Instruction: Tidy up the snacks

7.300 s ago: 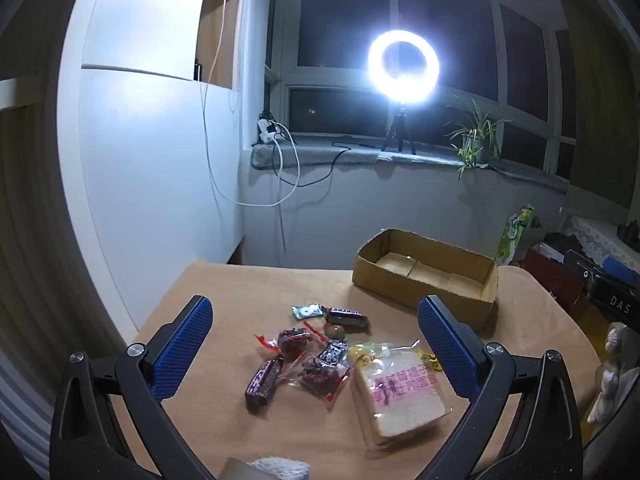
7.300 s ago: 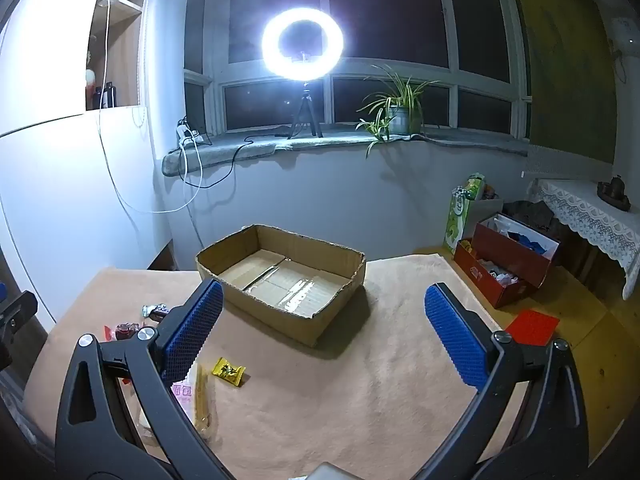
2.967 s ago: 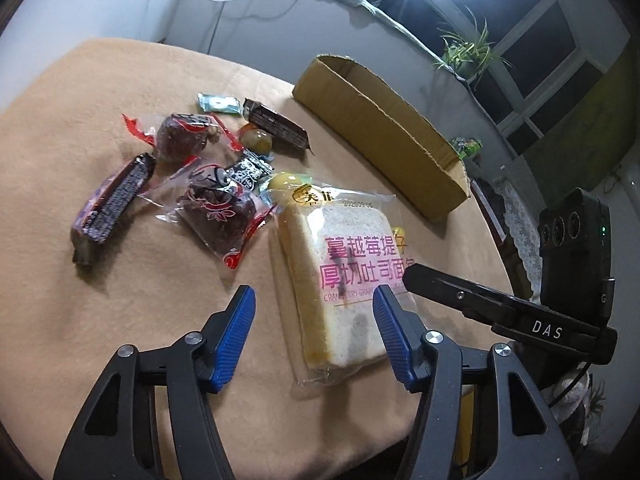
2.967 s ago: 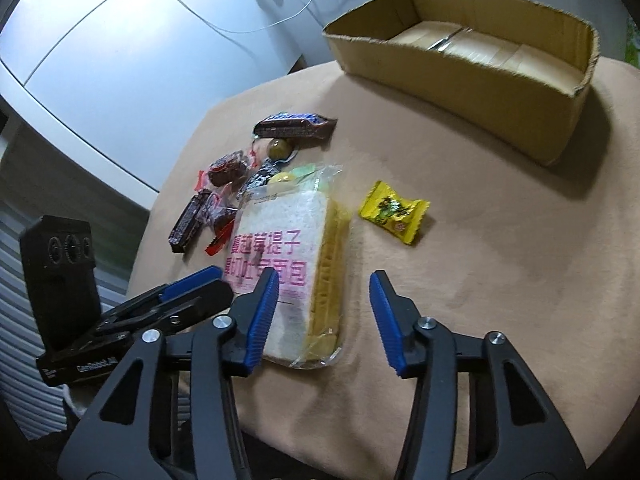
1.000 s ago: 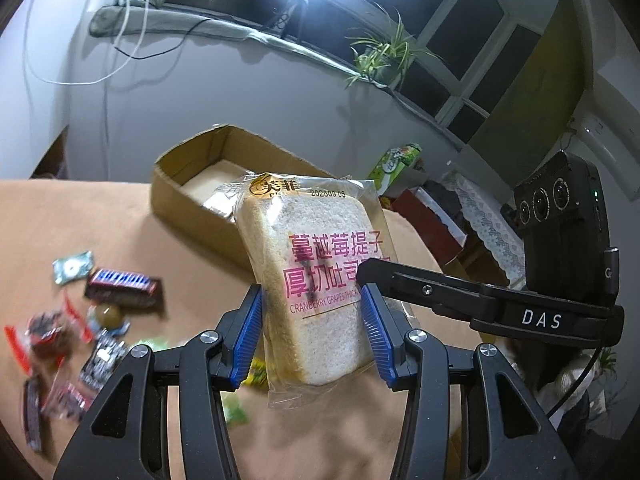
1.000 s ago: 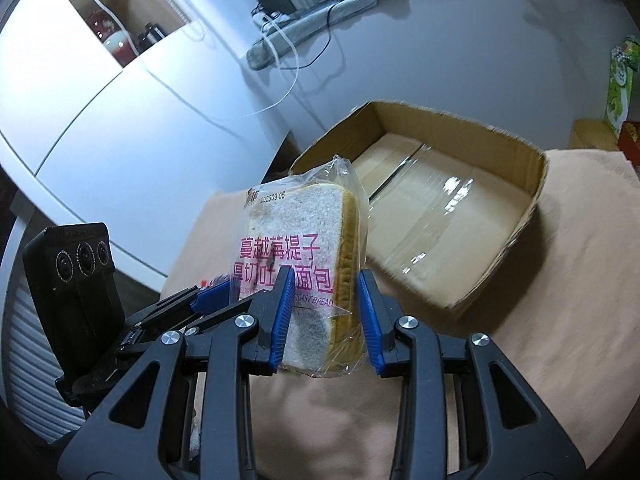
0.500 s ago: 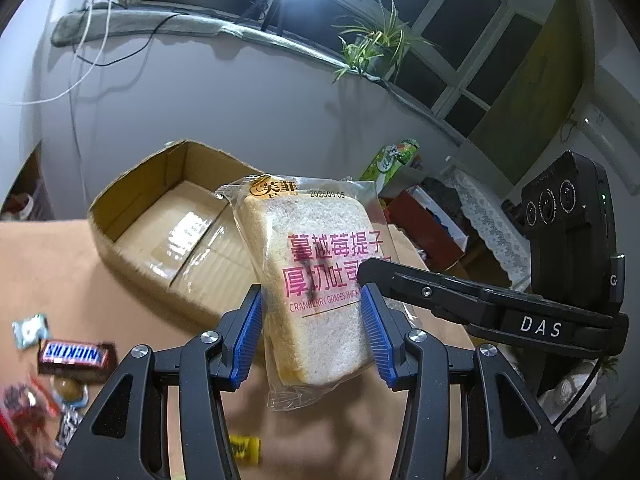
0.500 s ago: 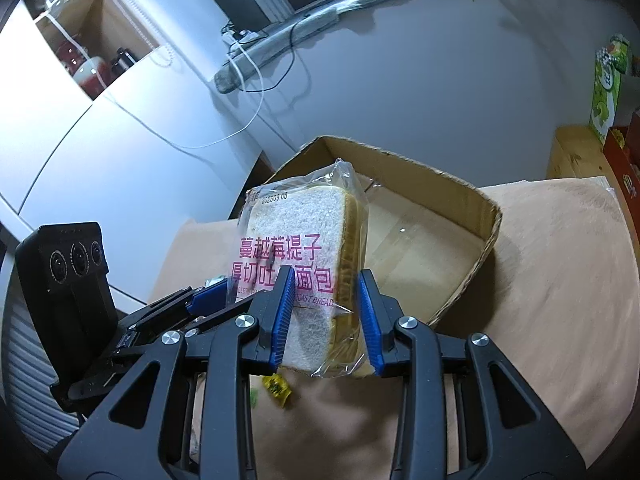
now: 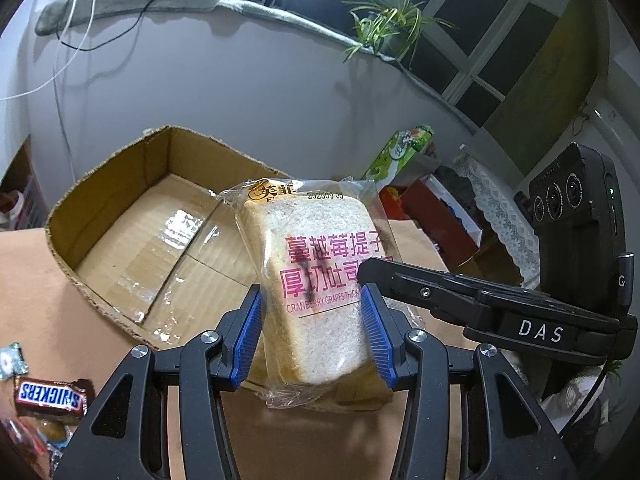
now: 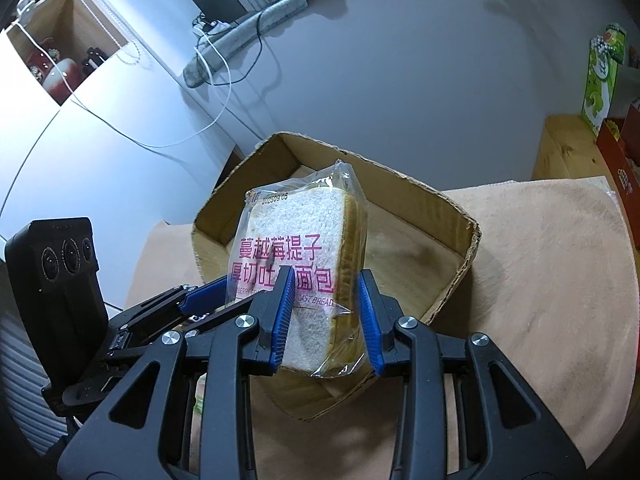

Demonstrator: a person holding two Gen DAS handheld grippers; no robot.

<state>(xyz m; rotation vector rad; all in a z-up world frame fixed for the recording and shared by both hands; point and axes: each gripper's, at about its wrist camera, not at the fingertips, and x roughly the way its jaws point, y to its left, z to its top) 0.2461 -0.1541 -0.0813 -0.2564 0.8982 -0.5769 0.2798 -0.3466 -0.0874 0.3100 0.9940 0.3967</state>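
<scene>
bread pack now over box | both hand-held grippers clamp it

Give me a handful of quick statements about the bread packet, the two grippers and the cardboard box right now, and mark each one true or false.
1. Both grippers clamp the bread packet. True: the left gripper and the right gripper each press blue pads against it.
2. The bread packet lies flat on the table. False: it is held up in the air, in front of the cardboard box.
3. The cardboard box already holds several snacks. False: what shows of its floor is bare, taped cardboard.
4. A Snickers bar lies outside the box on the table. True.
5. The packet's printing is green. False: it is pink.
</scene>
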